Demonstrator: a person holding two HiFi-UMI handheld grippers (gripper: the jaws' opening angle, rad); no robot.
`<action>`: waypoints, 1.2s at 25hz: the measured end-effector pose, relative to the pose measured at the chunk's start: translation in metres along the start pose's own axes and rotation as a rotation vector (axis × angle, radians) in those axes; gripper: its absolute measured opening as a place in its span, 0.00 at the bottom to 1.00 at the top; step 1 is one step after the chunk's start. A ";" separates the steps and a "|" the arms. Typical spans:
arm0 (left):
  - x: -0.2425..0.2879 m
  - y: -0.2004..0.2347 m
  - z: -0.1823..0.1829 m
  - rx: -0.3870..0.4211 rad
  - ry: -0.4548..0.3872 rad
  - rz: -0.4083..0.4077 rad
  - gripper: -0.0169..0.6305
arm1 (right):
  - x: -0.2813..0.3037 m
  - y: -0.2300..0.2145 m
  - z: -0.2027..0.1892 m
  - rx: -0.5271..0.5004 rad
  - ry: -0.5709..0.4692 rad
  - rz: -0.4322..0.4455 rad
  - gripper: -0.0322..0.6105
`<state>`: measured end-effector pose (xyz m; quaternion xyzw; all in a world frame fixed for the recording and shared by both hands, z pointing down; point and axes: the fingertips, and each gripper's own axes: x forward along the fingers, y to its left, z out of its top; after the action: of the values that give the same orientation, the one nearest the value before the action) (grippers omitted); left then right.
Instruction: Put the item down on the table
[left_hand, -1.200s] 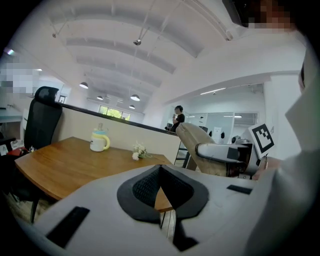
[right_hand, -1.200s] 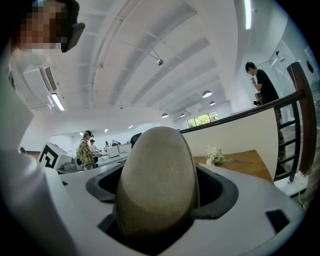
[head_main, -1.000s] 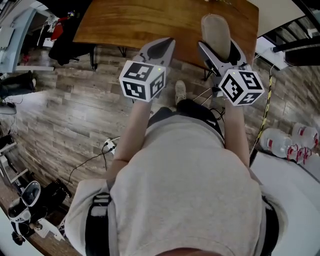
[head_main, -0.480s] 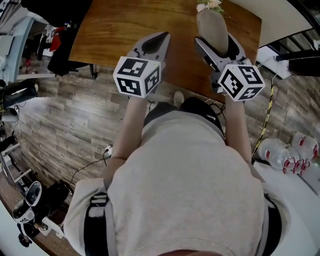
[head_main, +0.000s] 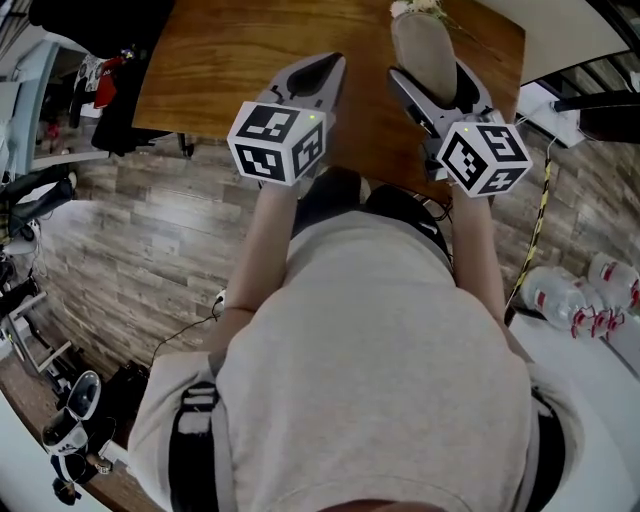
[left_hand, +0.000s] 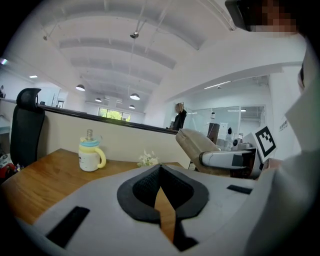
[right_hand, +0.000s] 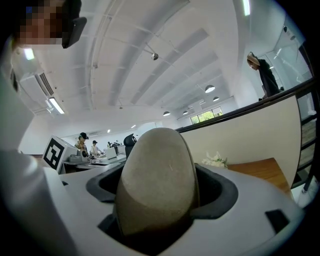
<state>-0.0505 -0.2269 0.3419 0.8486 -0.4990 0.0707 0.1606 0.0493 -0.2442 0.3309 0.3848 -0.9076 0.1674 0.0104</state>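
Note:
A smooth beige, egg-shaped item (head_main: 424, 52) is clamped between the jaws of my right gripper (head_main: 432, 70), which is shut on it above the wooden table (head_main: 220, 70). In the right gripper view the item (right_hand: 156, 175) fills the gap between the jaws and sticks out well past them. My left gripper (head_main: 318, 70) hovers beside it on the left, over the table's near edge. Its jaws (left_hand: 161, 175) are shut with nothing in them. The left gripper view also shows the item (left_hand: 194, 144) held off the tabletop.
A white mug with a yellow handle (left_hand: 90, 156) and a small bunch of white flowers (left_hand: 148, 159) stand at the table's far side by a low partition. A black chair (left_hand: 27, 125) is at the left. Water bottles (head_main: 585, 295) and cables (head_main: 190, 315) lie on the floor.
Both grippers have moved forward, from above the floor at the table's edge to over the tabletop. The right one still holds the item, and the left stays shut.

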 end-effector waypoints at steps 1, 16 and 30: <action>0.001 0.003 -0.001 -0.002 0.005 -0.005 0.04 | 0.001 0.000 -0.001 0.003 0.002 -0.008 0.71; 0.008 0.036 -0.004 -0.026 0.051 -0.058 0.04 | 0.020 -0.007 0.000 0.013 0.028 -0.109 0.71; 0.025 0.056 -0.037 -0.088 0.093 -0.078 0.05 | 0.046 -0.034 -0.036 -0.004 0.134 -0.132 0.71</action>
<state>-0.0858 -0.2598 0.3953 0.8555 -0.4600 0.0817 0.2233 0.0368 -0.2866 0.3813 0.4317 -0.8779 0.1902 0.0829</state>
